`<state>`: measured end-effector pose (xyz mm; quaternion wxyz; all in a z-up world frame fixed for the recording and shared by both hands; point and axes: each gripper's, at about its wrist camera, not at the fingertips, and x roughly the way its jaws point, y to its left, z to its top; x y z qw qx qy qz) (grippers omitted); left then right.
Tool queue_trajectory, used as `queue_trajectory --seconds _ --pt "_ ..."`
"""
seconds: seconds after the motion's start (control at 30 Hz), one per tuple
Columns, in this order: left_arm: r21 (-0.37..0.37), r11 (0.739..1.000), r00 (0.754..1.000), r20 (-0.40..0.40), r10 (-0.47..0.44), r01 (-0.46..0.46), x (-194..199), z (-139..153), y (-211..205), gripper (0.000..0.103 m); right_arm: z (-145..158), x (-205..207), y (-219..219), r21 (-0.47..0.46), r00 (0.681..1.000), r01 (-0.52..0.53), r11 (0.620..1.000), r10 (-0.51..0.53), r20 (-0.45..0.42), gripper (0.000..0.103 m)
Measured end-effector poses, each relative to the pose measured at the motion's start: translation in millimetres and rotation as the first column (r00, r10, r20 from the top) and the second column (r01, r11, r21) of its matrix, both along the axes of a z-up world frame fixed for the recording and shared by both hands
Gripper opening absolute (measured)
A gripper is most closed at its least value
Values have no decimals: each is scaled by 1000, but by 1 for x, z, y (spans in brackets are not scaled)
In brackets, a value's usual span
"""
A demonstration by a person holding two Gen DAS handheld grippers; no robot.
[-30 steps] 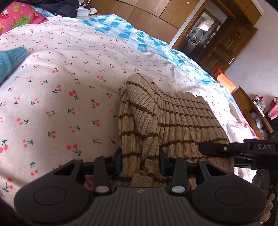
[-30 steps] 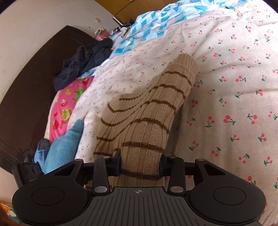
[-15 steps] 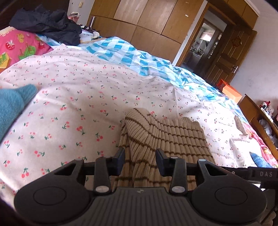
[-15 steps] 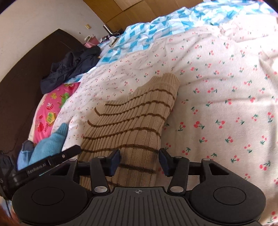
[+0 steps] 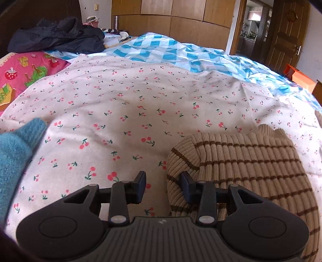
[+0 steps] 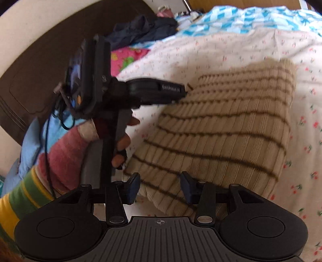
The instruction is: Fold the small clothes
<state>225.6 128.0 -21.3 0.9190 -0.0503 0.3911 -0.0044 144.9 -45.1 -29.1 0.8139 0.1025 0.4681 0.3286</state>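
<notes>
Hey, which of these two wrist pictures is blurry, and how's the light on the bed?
Right wrist view: motion-smeared, the striped knit garment and the cherry-print sheet are soft, though the right hand-held gripper stays sharp. Left wrist view: crisp, with soft daylight on the sheet, gentle shadows in its folds, fisheye bending and dark corners.

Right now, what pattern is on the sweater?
Beige rib knit with thin dark brown stripes on the sweater, clearest in the left wrist view.

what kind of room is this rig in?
Almost certainly a home bedroom: a bed under a cherry-print sheet and blue checked quilt, a dark headboard, and wooden wardrobe doors along the far wall.
</notes>
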Motion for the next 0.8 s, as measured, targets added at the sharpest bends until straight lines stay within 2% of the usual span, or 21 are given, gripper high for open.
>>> queue_trajectory --seconds 0.1,0.2,0.3,0.37,0.57,0.8 --pt "12 1000 1000 -16 17 -17 -5 -2 8 44 -12 -4 5 -33 1000 -8 999 8 10 40" --pt "14 998 998 -41 55 -54 -6 -2 17 41 -6 -2 -1 -1 1000 8 1000 -8 -5 40" --pt "-50 996 997 -29 77 -78 -18 5 23 41 6 -5 -5 11 1000 16 1000 -16 22 43" --pt "-60 995 997 -6 78 -78 -30 13 22 41 15 -8 -11 21 999 23 1000 -24 46 43" --pt "-61 998 999 38 30 -28 -68 37 7 41 33 -26 -38 27 990 96 995 -99 106 43" --pt "-24 998 999 7 -49 50 -102 40 -24 42 31 -41 -59 -37 972 211 977 -205 115 44"
